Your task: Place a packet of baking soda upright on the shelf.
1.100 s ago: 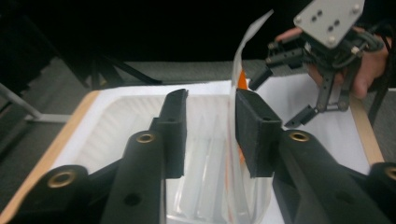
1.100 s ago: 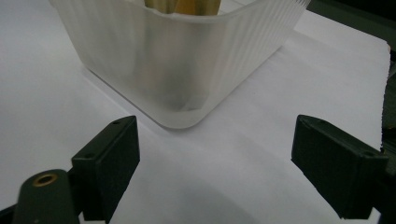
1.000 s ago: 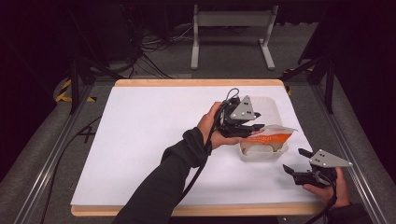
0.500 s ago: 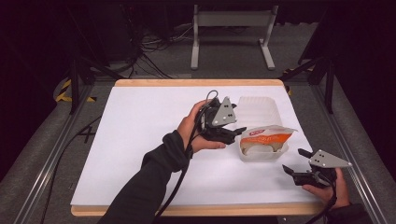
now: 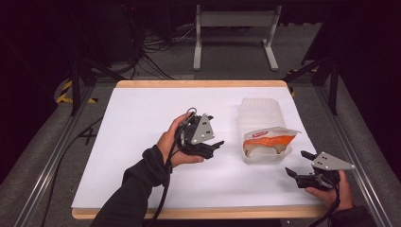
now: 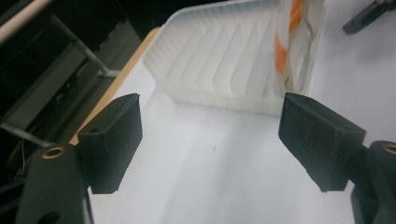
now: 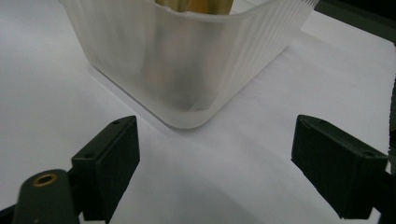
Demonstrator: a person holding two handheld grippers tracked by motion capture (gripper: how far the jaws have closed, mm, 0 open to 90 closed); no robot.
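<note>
A ribbed translucent plastic tub [image 5: 259, 113] stands right of the table's centre. An orange-and-white packet [image 5: 267, 141] sticks out of its near end. My left gripper [image 5: 215, 147] is left of the tub and apart from it. Its jaws have just been opening, and nothing is between them. The left gripper view shows those open jaws [image 6: 210, 121] facing the tub's side [image 6: 224, 56] and the packet [image 6: 290, 42]. My right gripper [image 5: 297, 163] stands open near the front right edge. In its own view its jaws [image 7: 215, 154] frame the tub's corner [image 7: 187, 60] without touching.
The white table top [image 5: 142, 123] has a wooden rim, and its left half is bare. Metal rails run along both sides. A grey stand and cables lie on the floor beyond the far edge.
My left gripper has drawn back leftward and downward from over the tub, and its jaws have widened. The packet stays in the tub. The right gripper has kept still.
</note>
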